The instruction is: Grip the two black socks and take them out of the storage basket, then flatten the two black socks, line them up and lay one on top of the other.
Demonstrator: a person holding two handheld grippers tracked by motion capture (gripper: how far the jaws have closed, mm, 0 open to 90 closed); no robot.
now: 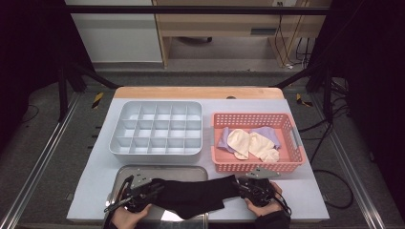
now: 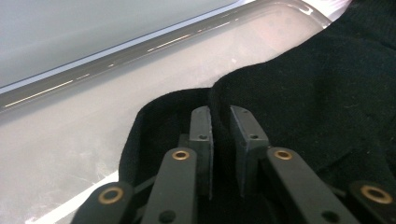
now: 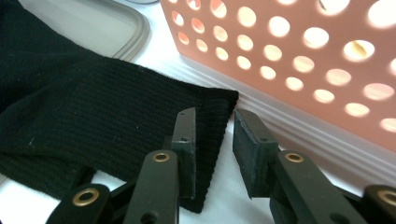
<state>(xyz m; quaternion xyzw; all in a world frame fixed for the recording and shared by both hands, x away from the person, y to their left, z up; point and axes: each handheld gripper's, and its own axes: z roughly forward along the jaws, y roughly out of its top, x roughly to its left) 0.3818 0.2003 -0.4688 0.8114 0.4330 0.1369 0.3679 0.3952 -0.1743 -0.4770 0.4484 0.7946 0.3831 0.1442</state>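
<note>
The desk (image 1: 95,181) carries a grey divided box (image 1: 157,128) at about 11 o'clock from its centre and a pink basket (image 1: 292,143) at 2 o'clock, the basket holding pale and lilac cloth pieces (image 1: 250,142). A metal tray (image 1: 143,171) sits at 6 o'clock, at the near edge. Across the tray and onto the bare desk at its 3 o'clock side lies a black sock (image 1: 191,196), stretched between the two hands.

The left gripper (image 1: 143,191) is at the sock's 9 o'clock end. In the left gripper view a raised fold of the sock (image 2: 327,93) stands between the jaws, which are drawn in close around it; whether the pads press on it I cannot tell.

The right gripper (image 1: 250,187) is at the sock's 3 o'clock end, just beside the basket (image 3: 303,56). In the right gripper view the sock's cuff (image 3: 93,121) lies against the left jaw, while the right jaw stands apart from it with bare desk showing between, so the jaws are open
</note>
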